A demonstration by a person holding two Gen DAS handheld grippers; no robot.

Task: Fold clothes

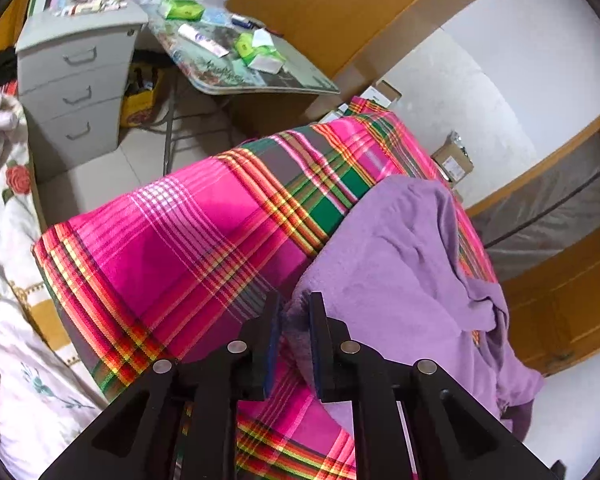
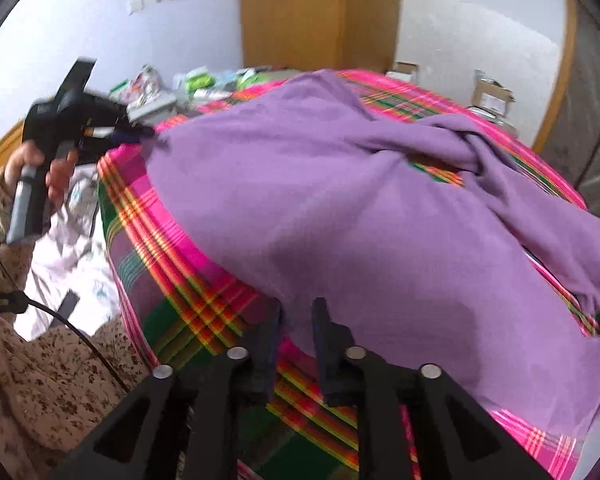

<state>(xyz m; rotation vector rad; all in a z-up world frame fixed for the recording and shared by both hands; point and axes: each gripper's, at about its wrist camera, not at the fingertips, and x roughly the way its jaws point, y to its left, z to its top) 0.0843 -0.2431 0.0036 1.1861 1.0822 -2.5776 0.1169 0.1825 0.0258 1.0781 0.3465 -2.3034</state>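
Observation:
A purple garment (image 1: 400, 260) (image 2: 340, 200) lies spread and wrinkled over a surface covered with a pink plaid cloth (image 1: 188, 240) (image 2: 160, 240). My left gripper (image 1: 296, 312) has the garment's near corner bunched between its narrowly parted fingers. In the right wrist view that left gripper (image 2: 146, 134), held by a hand (image 2: 56, 176), sits at the garment's far left corner, which is drawn to a point at its tips. My right gripper (image 2: 298, 316) stands a little open over the garment's near edge, with the hem lying between its fingers and a gap showing.
A grey drawer cabinet (image 1: 76, 80) and a cluttered folding table (image 1: 300, 76) stand beyond the plaid surface. Floral bedding (image 1: 8, 200) lies at the left. Cardboard boxes (image 1: 454, 160) sit by the white wall, and a wooden wardrobe (image 1: 340, 0) rises behind.

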